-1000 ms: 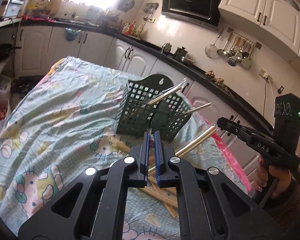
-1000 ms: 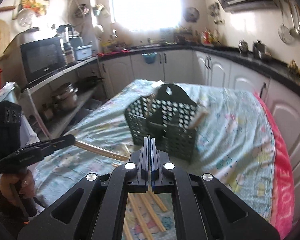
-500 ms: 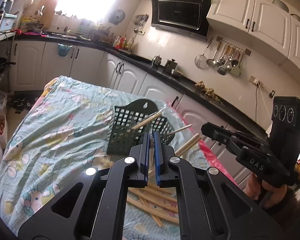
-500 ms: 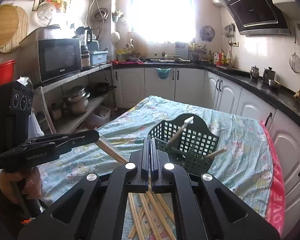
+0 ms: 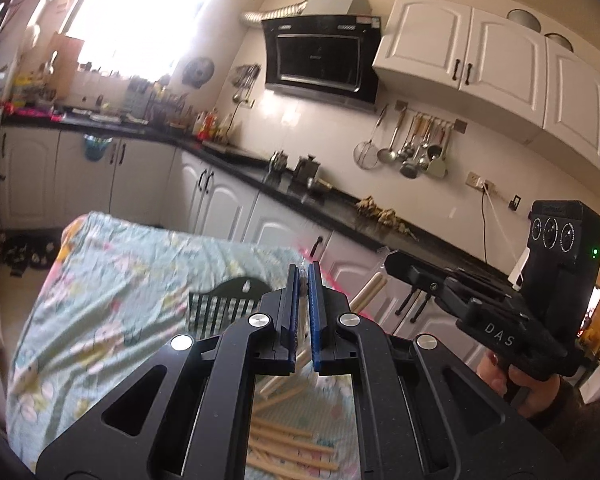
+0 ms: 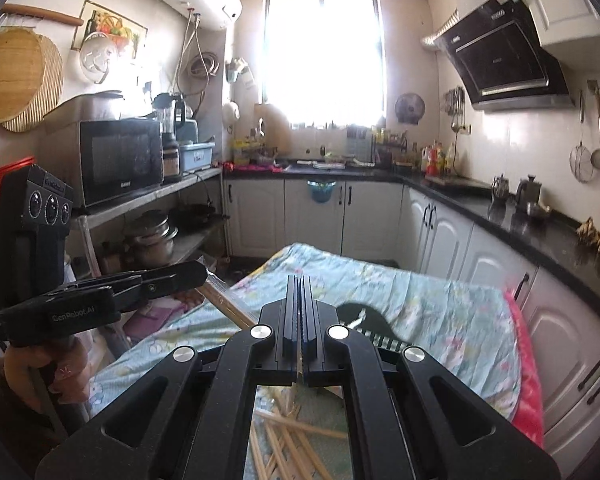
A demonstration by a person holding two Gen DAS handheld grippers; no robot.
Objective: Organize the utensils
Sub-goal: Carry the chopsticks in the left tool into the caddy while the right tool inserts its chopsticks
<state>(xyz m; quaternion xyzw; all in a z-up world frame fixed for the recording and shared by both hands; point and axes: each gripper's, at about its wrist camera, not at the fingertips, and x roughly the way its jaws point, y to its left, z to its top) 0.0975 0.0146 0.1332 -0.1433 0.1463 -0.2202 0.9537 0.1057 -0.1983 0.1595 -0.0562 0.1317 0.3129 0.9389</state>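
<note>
Though our left gripper [image 5: 304, 280] and right gripper [image 6: 299, 292] each clenched a wooden chopstick [image 5: 366, 290], many lay loose [image 6: 288, 440] beside the dark green slotted basket [image 5: 224, 300] — most work remained.

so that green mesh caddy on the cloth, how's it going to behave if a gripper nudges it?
Probably light: the green mesh caddy looks like thin plastic lattice. It stands on a soft, rumpled tablecloth, so a high nudge may tip it rather than slide it. Both views are blurred and half hide it, so how much is inside is unclear.

Wooden-looking chopsticks [image 6: 288, 440], printed cloth [image 6: 440, 312], plastic basket [image 5: 224, 304]
</note>
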